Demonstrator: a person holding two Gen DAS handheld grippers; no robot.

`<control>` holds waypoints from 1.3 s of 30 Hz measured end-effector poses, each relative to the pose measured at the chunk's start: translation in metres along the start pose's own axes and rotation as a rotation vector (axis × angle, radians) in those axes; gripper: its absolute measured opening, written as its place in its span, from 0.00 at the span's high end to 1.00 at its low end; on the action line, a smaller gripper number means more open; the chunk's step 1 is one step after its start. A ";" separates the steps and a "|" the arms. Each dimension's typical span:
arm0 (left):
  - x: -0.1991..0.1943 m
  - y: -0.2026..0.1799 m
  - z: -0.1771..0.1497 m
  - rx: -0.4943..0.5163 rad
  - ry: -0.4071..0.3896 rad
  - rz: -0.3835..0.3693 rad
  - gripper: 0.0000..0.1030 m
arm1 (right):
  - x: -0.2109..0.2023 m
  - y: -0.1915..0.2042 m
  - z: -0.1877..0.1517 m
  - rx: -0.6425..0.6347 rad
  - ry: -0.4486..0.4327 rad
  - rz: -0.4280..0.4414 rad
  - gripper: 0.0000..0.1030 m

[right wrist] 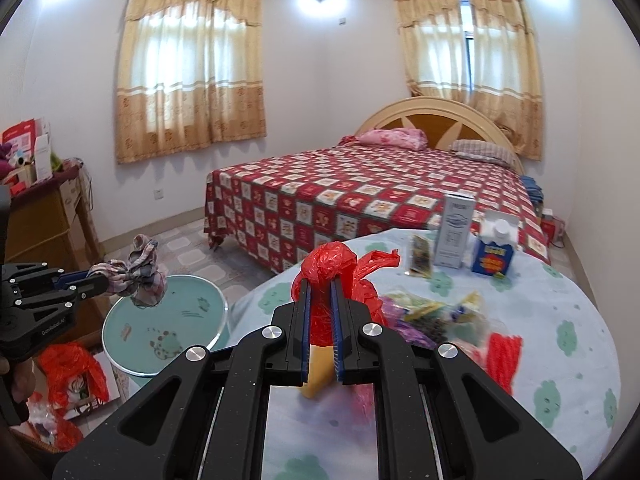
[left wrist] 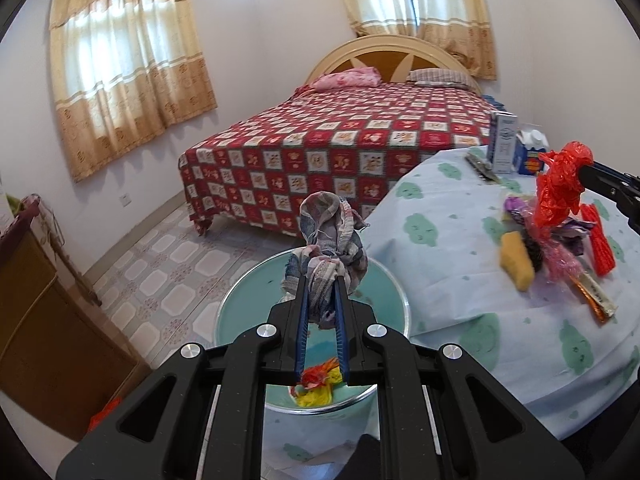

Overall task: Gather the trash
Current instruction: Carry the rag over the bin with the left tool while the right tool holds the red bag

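My left gripper [left wrist: 322, 276] is shut on a crumpled plaid rag [left wrist: 330, 232] and holds it above the open teal trash bin [left wrist: 236, 300], which has red and yellow trash [left wrist: 318, 386] at its bottom. The rag [right wrist: 138, 276] and bin [right wrist: 120, 320] also show at the left of the right wrist view. My right gripper [right wrist: 320, 282] is shut on a red plastic bag [right wrist: 332, 264], lifted over the table; it also shows in the left wrist view [left wrist: 560, 188]. A pile of wrappers [right wrist: 436, 316] and a yellow sponge [left wrist: 516, 260] lie on the table below.
The round table has a light blue cloth [right wrist: 560, 360]. A tall white box [right wrist: 456, 228], a blue carton [right wrist: 494, 252] and a red mesh piece [right wrist: 504, 356] stand on it. A bed [right wrist: 360, 196] is behind. Red bags [right wrist: 68, 372] lie on the floor by a wooden cabinet [right wrist: 44, 224].
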State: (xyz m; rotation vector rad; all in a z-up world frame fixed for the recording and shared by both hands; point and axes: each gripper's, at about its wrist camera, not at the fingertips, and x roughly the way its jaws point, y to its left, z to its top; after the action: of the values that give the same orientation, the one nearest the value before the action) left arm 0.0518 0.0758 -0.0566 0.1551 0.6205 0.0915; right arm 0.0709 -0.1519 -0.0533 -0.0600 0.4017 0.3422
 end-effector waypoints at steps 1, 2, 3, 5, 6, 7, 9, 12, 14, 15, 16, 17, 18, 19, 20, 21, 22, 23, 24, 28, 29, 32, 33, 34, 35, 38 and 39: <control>0.002 0.002 0.000 -0.005 0.002 0.004 0.88 | 0.003 0.005 0.001 -0.006 0.003 0.007 0.91; 0.003 0.005 -0.001 -0.009 0.005 0.011 0.88 | 0.005 0.008 0.002 -0.010 0.004 0.011 0.91; 0.004 0.008 -0.001 -0.014 0.008 0.015 0.88 | 0.008 0.012 0.003 -0.016 0.006 0.017 0.91; 0.006 0.013 -0.002 -0.025 0.014 0.022 0.88 | 0.013 0.017 0.005 -0.026 0.008 0.029 0.91; 0.007 0.015 -0.003 -0.029 0.016 0.028 0.88 | 0.015 0.022 0.007 -0.034 0.008 0.036 0.91; 0.007 0.017 -0.003 -0.032 0.016 0.033 0.88 | 0.018 0.025 0.008 -0.038 0.011 0.042 0.91; 0.009 0.023 -0.003 -0.042 0.019 0.040 0.88 | 0.022 0.030 0.010 -0.047 0.013 0.051 0.91; 0.009 0.030 -0.005 -0.052 0.019 0.053 0.88 | 0.031 0.039 0.012 -0.062 0.018 0.067 0.91; 0.009 0.033 -0.007 -0.055 0.019 0.059 0.88 | 0.036 0.045 0.014 -0.072 0.019 0.075 0.91; 0.008 0.036 -0.007 -0.059 0.019 0.062 0.88 | 0.039 0.048 0.014 -0.075 0.020 0.080 0.91; 0.008 0.038 -0.008 -0.062 0.019 0.064 0.88 | 0.042 0.052 0.015 -0.079 0.021 0.086 0.91; 0.009 0.040 -0.008 -0.065 0.019 0.067 0.88 | 0.044 0.053 0.015 -0.082 0.022 0.091 0.91; 0.009 0.042 -0.008 -0.068 0.019 0.068 0.88 | 0.046 0.056 0.016 -0.086 0.023 0.095 0.91; 0.009 0.044 -0.008 -0.070 0.018 0.071 0.88 | 0.048 0.058 0.016 -0.090 0.024 0.099 0.91; 0.009 0.045 -0.009 -0.070 0.017 0.073 0.88 | 0.050 0.062 0.016 -0.096 0.027 0.104 0.91; 0.009 0.047 -0.008 -0.072 0.014 0.077 0.88 | 0.052 0.065 0.017 -0.100 0.028 0.108 0.91; 0.009 0.048 -0.008 -0.072 0.012 0.081 0.88 | 0.055 0.069 0.017 -0.106 0.032 0.113 0.91; 0.009 0.048 -0.008 -0.070 0.009 0.086 0.88 | 0.057 0.072 0.017 -0.110 0.033 0.117 0.91; 0.008 0.049 -0.008 -0.070 0.005 0.091 0.88 | 0.059 0.074 0.017 -0.115 0.035 0.120 0.91; 0.007 0.052 -0.009 -0.066 -0.005 0.104 0.88 | 0.068 0.085 0.020 -0.129 0.044 0.132 0.91; 0.007 0.052 -0.009 -0.065 -0.007 0.109 0.88 | 0.070 0.087 0.020 -0.132 0.046 0.136 0.91; 0.009 0.054 -0.011 -0.067 -0.001 0.113 0.88 | 0.074 0.094 0.020 -0.141 0.050 0.146 0.91; 0.009 0.055 -0.012 -0.068 0.002 0.114 0.88 | 0.075 0.097 0.020 -0.145 0.050 0.150 0.91; 0.010 0.056 -0.012 -0.070 0.003 0.115 0.88 | 0.076 0.099 0.020 -0.149 0.051 0.153 0.91; 0.010 0.058 -0.012 -0.073 0.005 0.117 0.88 | 0.078 0.103 0.020 -0.154 0.054 0.157 0.91; 0.012 0.060 -0.012 -0.072 0.006 0.127 0.88 | 0.083 0.110 0.019 -0.163 0.061 0.165 0.91; 0.012 0.060 -0.012 -0.071 0.006 0.130 0.88 | 0.084 0.113 0.019 -0.166 0.065 0.168 0.91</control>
State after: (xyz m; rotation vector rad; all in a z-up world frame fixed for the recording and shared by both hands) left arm 0.0519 0.1382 -0.0631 0.1260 0.6122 0.2393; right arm 0.1123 -0.0168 -0.0683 -0.2002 0.4433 0.5401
